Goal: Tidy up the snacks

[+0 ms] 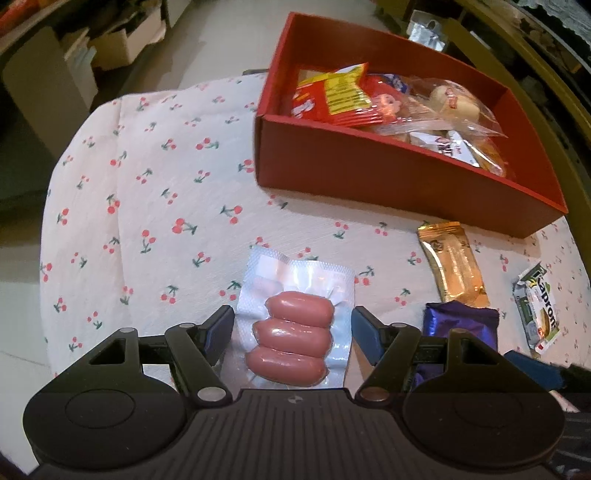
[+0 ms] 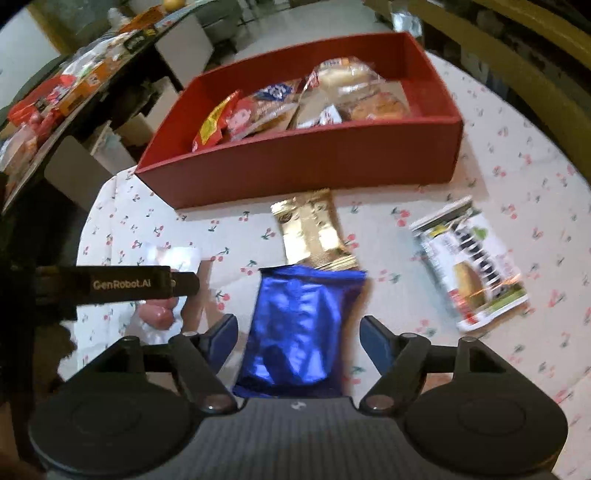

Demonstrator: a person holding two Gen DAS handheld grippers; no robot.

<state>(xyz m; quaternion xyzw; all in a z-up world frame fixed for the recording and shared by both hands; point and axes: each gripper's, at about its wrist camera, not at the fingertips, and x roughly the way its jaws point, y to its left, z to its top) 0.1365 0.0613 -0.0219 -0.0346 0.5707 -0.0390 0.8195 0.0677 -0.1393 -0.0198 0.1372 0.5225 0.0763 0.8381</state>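
Note:
A vacuum pack of three pink sausages lies flat on the cherry-print cloth. My left gripper is open and straddles the pack, one finger close to each edge. A shiny blue packet lies between the fingers of my right gripper, which is open with a gap on either side. A gold bar lies just beyond, its near end under the blue packet. The red box behind holds several bagged snacks. A green-and-white packet lies to the right.
The left gripper's black body reaches in from the left in the right wrist view. A dark side table loaded with snacks stands far left. A wooden chair frame curves along the right. A silver foil bag lies behind the box.

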